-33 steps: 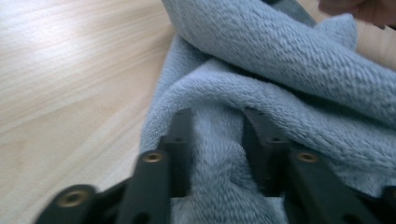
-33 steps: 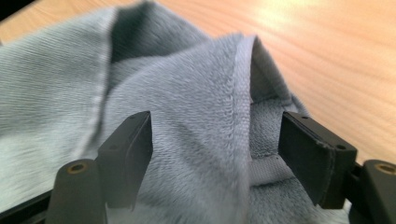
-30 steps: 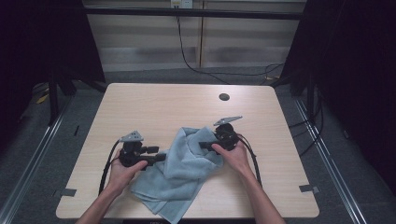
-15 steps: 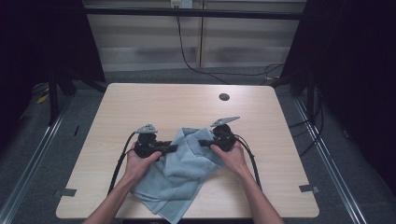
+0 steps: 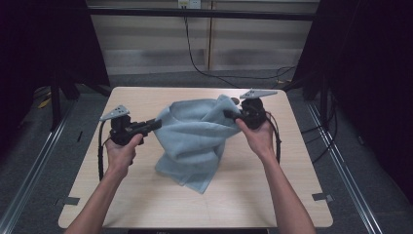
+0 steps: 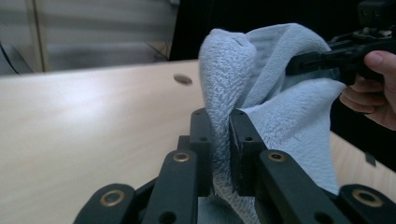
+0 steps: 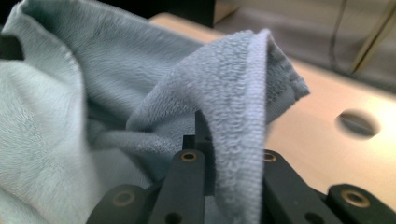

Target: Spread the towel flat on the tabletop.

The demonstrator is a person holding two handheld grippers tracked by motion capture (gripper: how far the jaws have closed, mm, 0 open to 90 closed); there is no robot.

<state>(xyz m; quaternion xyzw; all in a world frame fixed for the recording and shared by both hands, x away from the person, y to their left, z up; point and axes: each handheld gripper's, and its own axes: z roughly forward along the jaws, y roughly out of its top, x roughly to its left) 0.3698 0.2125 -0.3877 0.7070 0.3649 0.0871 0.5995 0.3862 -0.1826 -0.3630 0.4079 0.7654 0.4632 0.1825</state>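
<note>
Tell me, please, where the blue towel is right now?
In the high view, the blue towel hangs mid-table, pinched between the left gripper and right gripper, its lower end resting on the table.

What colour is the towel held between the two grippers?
Pale blue, plain with no pattern; the towel shows best in the high view.

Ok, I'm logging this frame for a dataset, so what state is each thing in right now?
Towel: bunched, lifted at two edges, its lower end on the table.
Left gripper: shut on the towel's edge.
Right gripper: shut on the towel's opposite edge.
Table hole: uncovered.
</note>
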